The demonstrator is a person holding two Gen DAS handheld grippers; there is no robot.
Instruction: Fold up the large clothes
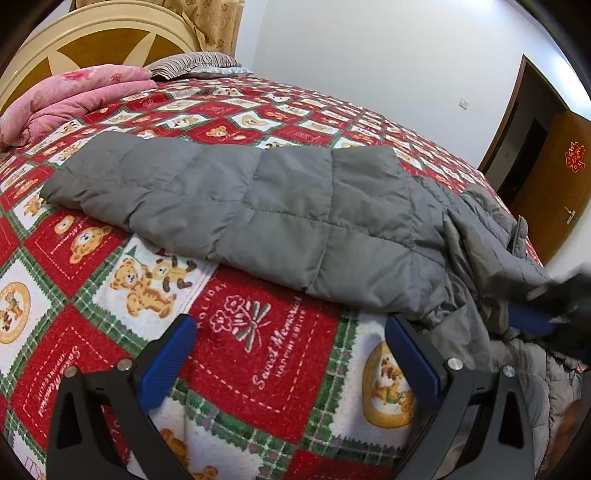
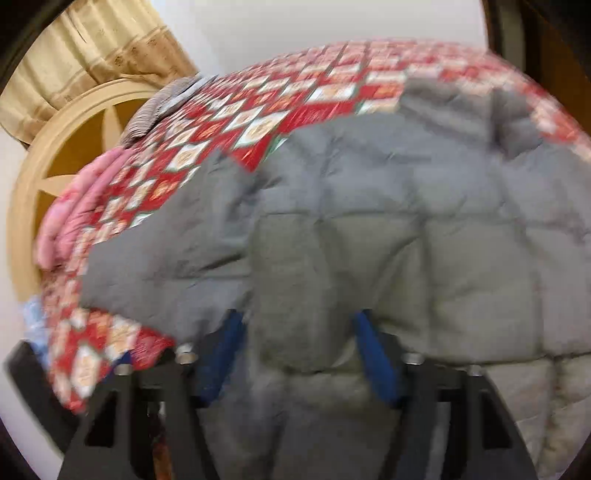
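Left gripper (image 1: 290, 336) gapes over "Sweet Memories" bedspread (image 1: 236, 354) — right gripper (image 2: 299, 328), blurred, seemingly straddles the grey jacket (image 2: 388, 229).

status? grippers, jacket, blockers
Left gripper open, empty, above the bedspread. Right gripper open around grey jacket fabric; view blurred. Jacket partly folded. Nothing in the way.

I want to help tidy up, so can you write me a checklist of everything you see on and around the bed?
Surface: bed with a red teddy-bear blanket.
Job's things: gray puffy coat lying across the blanket, one end bunched up at the bed's edge.
Clutter: pink quilt and striped pillow by the headboard.
Grippers: left gripper open, holding nothing, over the blanket; right gripper has coat fabric between its fingers, picture blurred.
Cables: nothing seen.
Surroundings: curtain, white wall, wooden door.
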